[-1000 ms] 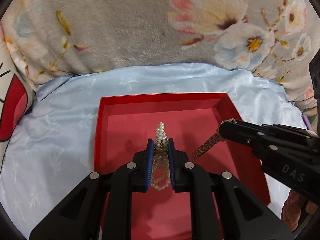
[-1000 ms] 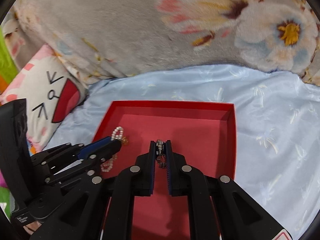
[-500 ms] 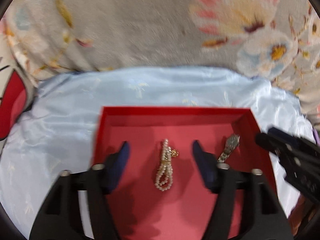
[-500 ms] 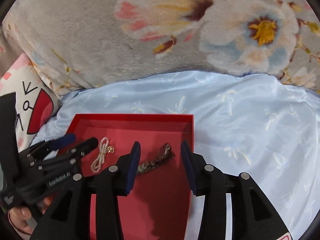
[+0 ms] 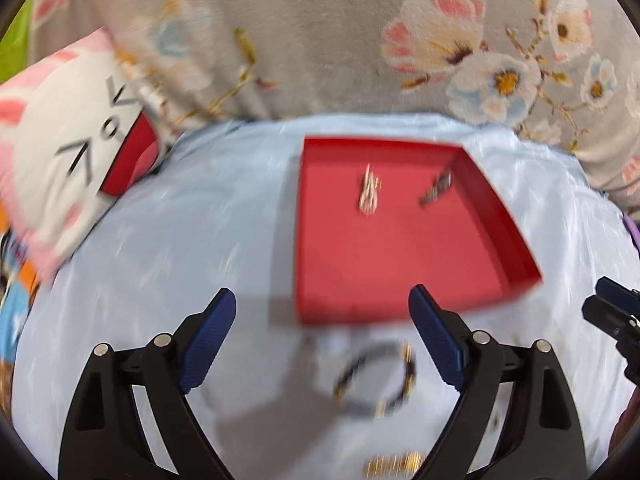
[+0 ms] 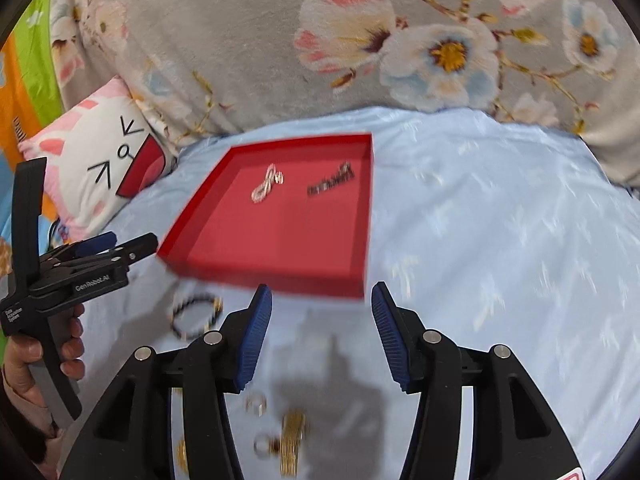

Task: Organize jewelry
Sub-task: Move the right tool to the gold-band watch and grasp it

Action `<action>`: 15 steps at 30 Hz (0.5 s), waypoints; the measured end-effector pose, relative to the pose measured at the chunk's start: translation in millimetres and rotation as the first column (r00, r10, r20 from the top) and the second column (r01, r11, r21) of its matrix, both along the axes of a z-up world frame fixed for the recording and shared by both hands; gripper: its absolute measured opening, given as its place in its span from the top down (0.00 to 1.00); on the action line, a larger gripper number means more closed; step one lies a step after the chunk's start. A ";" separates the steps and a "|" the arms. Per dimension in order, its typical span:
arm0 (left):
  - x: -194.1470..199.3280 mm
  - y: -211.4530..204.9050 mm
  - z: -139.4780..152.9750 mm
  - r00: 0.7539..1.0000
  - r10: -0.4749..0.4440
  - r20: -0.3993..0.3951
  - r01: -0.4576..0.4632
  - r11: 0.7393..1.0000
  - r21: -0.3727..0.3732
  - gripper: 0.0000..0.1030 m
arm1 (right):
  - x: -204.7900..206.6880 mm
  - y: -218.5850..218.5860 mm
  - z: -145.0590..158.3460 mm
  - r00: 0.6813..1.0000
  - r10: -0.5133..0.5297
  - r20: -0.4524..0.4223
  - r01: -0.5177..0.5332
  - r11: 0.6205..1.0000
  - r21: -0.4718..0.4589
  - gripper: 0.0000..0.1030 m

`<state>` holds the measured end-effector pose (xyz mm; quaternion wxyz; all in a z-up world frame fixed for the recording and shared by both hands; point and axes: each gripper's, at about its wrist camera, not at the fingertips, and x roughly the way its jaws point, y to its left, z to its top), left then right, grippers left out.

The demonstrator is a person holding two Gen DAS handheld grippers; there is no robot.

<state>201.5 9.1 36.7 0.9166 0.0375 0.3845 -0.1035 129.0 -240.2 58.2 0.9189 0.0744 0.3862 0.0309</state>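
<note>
**Both tools empty, next pieces waiting below the tray**

The left tool (image 5: 322, 334) is spread wide and holds nothing, hovering over a dark beaded bracelet (image 5: 376, 378) on the pale blue bedsheet (image 5: 192, 220). In the red tray (image 5: 400, 240) lie 2 pieces: a pearl strand (image 5: 369, 191) and a dark watch (image 5: 436, 189). The right tool (image 6: 322, 334) is also wide open and empty, above gold rings (image 6: 256, 404). Judged step: fetching more jewelry. Next, each tool should lower, straddle 1 piece and close.

Red tray (image 6: 208, 196): matt card-like finish. Sheet (image 6: 500, 232) beneath: pale blue cloth, satin sheen. Flowered blanket (image 6: 248, 40): fuzzy plush. Gripper pads (image 6: 256, 340): blue ribbed; arms black matt plastic, metal rivets. Gold chain (image 6: 292, 440): shiny metal.
</note>
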 end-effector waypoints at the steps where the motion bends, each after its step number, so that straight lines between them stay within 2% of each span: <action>1: -11.8 3.9 -4.1 1.000 0.005 -0.007 -0.005 1.000 0.002 0.17 | -14.7 1.1 -5.5 1.000 -0.006 -0.011 0.006 1.000 -0.001 0.50; 4: -45.9 15.1 -21.0 0.998 0.015 -0.061 -0.017 0.999 -0.035 0.16 | -47.5 0.8 -22.3 0.998 -0.008 -0.059 0.011 0.999 0.049 0.50; 7: -73.9 22.2 -37.4 0.993 0.028 -0.118 -0.037 0.996 -0.078 0.16 | -74.5 6.1 -38.1 0.996 -0.036 -0.082 0.036 0.999 0.001 0.50; 15: -121.2 15.7 -61.7 0.992 0.024 -0.125 -0.028 0.999 -0.031 0.16 | -86.3 23.4 -64.2 0.991 -0.016 -0.130 0.019 1.000 0.018 0.51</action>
